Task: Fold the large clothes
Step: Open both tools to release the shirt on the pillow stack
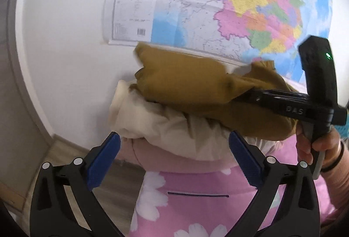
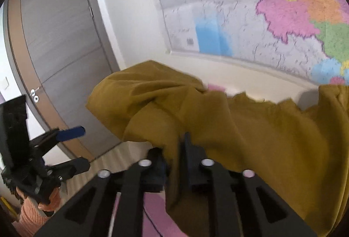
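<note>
A mustard-yellow garment (image 1: pixel 185 82) lies bunched on top of a cream bundle (image 1: pixel 152 126) at the edge of a pink flowered bed cover (image 1: pixel 196 191). My left gripper (image 1: pixel 174 158) hangs just in front of the cream bundle, its blue pads (image 1: pixel 104 160) spread wide with nothing between them. From the right comes my right gripper (image 1: pixel 246 96), held by a hand (image 1: pixel 316 145), its fingers closed into the garment. In the right wrist view the mustard garment (image 2: pixel 250 128) drapes between the nearly closed fingers of the right gripper (image 2: pixel 172 145). The open left gripper (image 2: pixel 84 147) shows at the left.
A large coloured map (image 1: pixel 218 8) hangs on the white wall just behind the clothes. A grey door (image 2: pixel 61 41) stands to the left, with wooden floor (image 1: pixel 65 156) below it. A sleeve (image 2: pixel 32 213) in orange knit shows at the lower left of the right wrist view.
</note>
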The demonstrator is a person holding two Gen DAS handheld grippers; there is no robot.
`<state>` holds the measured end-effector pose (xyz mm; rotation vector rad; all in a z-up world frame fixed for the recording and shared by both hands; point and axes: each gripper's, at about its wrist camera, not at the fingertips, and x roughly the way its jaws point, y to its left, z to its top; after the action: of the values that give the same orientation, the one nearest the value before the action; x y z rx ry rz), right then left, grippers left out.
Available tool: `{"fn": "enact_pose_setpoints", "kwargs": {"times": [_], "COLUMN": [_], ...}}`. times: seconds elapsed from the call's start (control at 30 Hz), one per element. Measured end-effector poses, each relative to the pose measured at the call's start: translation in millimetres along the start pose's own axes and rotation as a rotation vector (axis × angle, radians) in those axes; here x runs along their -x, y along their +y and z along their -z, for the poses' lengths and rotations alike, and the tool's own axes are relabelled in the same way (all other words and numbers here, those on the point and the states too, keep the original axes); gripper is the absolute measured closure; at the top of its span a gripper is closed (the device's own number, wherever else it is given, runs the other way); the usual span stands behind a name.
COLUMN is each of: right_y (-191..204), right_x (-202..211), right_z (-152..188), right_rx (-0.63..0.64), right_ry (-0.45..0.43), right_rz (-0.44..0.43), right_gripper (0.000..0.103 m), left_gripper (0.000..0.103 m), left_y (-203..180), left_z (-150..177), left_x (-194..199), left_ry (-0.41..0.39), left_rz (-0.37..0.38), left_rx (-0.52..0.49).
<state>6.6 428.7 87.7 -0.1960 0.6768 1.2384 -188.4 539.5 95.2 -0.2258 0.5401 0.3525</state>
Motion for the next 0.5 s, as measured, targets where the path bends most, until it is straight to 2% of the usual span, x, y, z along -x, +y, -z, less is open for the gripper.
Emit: {"fn": "enact_pose_setpoints", "kwargs": {"times": [0.07, 0.13, 0.2, 0.33, 0.5], "right_y": [-2.6, -2.8, -5.4, -13.3, -20.1], "right_x": [11.3, 29.9, 51.7, 92.4, 134.9], "right_z": [8.9, 19.1, 31.6, 58.5, 92.5], "right_rx": [-0.008, 0.009, 0.015, 0.026, 0.018], "right_ry": [-0.018, -0.05, -0.086, -0.124, -0.17], "right_rz": [-0.012, 0.004, 0.007, 0.042, 0.121], "right_gripper": [0.069, 0.061, 0.045, 0.041, 0.027], "left_gripper": [0.005, 0.005, 0.005, 0.005, 0.005], "left_y": [-13.5, -29.2, -42.1, -64.9, -93.1], "left_z": [7.4, 12.9, 16.4, 20.6, 29.1], "left_x": [5.4, 9.3, 11.1, 15.7, 22.9], "left_ry": [0.001, -0.005, -0.007, -0.018, -0.034], "left_rz": [-0.032, -0.098, -0.119, -0.143, -0.181], "left_rx": [-0.018, -0.034, -0.031, -0.02, -0.033]}}
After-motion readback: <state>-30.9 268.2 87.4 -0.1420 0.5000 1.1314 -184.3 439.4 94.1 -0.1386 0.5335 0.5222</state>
